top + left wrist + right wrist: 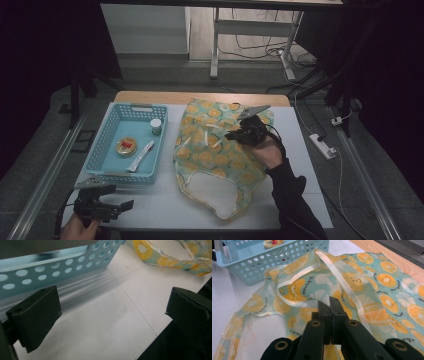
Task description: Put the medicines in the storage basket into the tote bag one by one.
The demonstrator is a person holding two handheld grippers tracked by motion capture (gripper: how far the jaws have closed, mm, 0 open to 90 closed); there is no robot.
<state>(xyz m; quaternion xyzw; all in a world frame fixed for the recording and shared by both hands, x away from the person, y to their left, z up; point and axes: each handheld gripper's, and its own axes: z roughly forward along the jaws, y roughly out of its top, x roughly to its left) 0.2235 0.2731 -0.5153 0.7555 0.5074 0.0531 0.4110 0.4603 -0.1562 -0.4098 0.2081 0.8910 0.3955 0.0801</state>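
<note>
A cloth bag (210,150) printed with orange slices lies flat on the white table top, its white-trimmed opening towards the near edge. My right gripper (232,134) rests on its upper middle. In the right gripper view the jaws (329,302) are pressed together on a raised fold of the bag (387,290) beside a white handle strap. My left gripper (120,206) sits at the table's near left corner with its jaws (112,310) wide apart over bare table. Just beyond it are the blue basket (50,270) and a corner of the bag (150,255).
The blue perforated basket (100,150) stands left of the bag and holds a small jar (156,125), a round tin (126,146) and a tube (141,156). A power strip (322,145) lies on the floor at the right. The table's wooden far edge (200,96) shows beyond the bag.
</note>
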